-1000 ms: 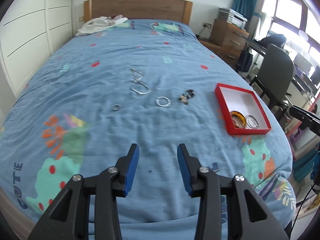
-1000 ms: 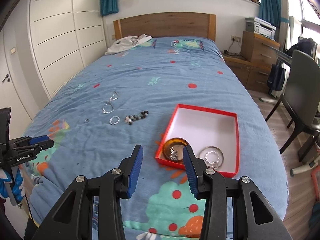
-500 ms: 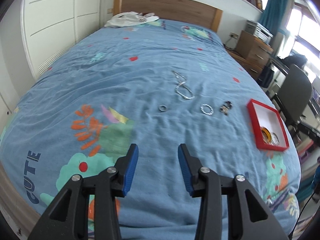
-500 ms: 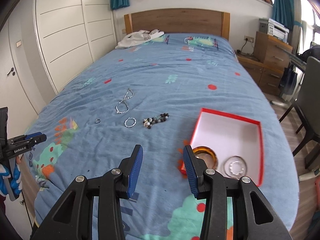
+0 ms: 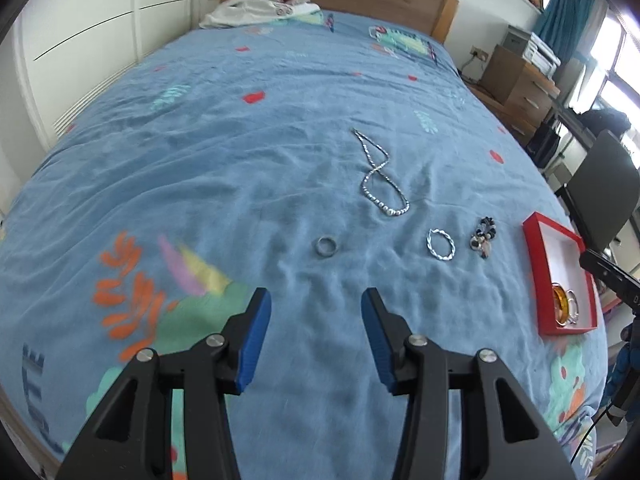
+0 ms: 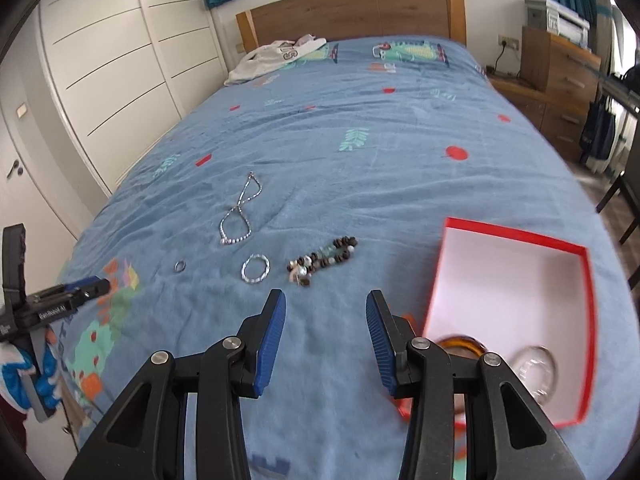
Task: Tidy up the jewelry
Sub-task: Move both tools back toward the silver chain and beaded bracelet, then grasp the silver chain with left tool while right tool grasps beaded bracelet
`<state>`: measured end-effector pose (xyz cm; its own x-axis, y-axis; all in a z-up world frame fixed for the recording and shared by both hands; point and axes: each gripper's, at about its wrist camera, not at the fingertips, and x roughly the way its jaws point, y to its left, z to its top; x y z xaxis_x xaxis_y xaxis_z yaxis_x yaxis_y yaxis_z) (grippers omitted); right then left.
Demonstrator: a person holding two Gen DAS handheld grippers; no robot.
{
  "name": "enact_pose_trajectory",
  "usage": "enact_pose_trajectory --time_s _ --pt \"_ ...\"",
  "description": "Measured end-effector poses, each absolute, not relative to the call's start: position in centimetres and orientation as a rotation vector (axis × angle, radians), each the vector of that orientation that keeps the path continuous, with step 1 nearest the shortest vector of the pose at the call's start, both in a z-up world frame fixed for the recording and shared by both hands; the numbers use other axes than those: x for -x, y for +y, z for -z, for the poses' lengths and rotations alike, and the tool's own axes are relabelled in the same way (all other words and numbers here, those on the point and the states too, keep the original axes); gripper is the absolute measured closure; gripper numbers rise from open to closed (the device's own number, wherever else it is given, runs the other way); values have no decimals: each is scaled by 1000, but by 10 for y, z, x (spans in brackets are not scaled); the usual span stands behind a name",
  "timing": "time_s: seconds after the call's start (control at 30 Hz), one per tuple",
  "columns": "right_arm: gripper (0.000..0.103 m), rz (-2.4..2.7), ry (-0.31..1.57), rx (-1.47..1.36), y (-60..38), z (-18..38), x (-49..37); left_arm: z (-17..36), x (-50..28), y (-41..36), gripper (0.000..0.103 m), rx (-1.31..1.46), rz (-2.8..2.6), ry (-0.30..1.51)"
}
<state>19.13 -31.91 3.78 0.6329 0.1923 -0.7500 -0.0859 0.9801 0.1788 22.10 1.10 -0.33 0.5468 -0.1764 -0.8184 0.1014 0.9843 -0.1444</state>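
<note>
Both grippers [image 5: 316,304] [image 6: 326,306] open, nr bed edge.

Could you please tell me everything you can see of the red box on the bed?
The red box is a shallow, open, rectangular tray without a lid, apparently cardboard, with red walls and a white inside. It lies flat on the blue bedspread near the bed's right edge, right of the loose jewelry. At its near end lie an amber bangle and a clear ring-shaped bracelet; the rest is bare. Neither gripper touches it.
</note>
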Motion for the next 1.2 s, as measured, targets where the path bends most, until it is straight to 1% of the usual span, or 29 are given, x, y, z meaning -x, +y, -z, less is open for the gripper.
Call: enact_pose_trajectory --time_s 0.3,0.5,0.63,0.77,0.8,0.83,0.87,0.9,1.0,1.03,1.1,1.17,1.2 --pt "60 -165 952 -201 -306 11 -264 24 -305 -33 58 33 213 1009" --pt "59 -125 1001 -280 -315 44 -301 37 -358 -62 58 28 237 1019" --pt "59 -110 1041 -311 -319 65 -322 48 -382 -78 58 21 245 1029" --pt "59 -120 1043 -312 -321 75 -333 63 -403 -89 58 10 234 1050" --pt "60 -125 1042 -309 -321 76 -336 67 -407 -91 58 10 228 1056" --pt "67 -135 1040 -299 -319 77 -339 72 -412 -92 58 12 221 1062" --pt "75 -142 1041 -289 -317 77 -341 75 -416 -92 58 13 216 1066" --pt "79 -149 1043 -279 -315 78 -344 79 -420 -93 58 15 211 1069" --pt "82 -174 1037 -253 -310 80 -348 84 -423 -94 58 12 203 1059" --pt "92 -180 1033 -243 -308 80 -349 85 -423 -95 59 7 202 1053" --pt "92 -192 1023 -237 -306 80 -347 86 -423 -97 60 -6 200 1038" --pt "92 -203 1010 -234 -305 79 -345 86 -422 -98 67 -12 207 1029" --pt "92 -208 1004 -234 -305 79 -344 86 -422 -99 75 -13 208 1026"
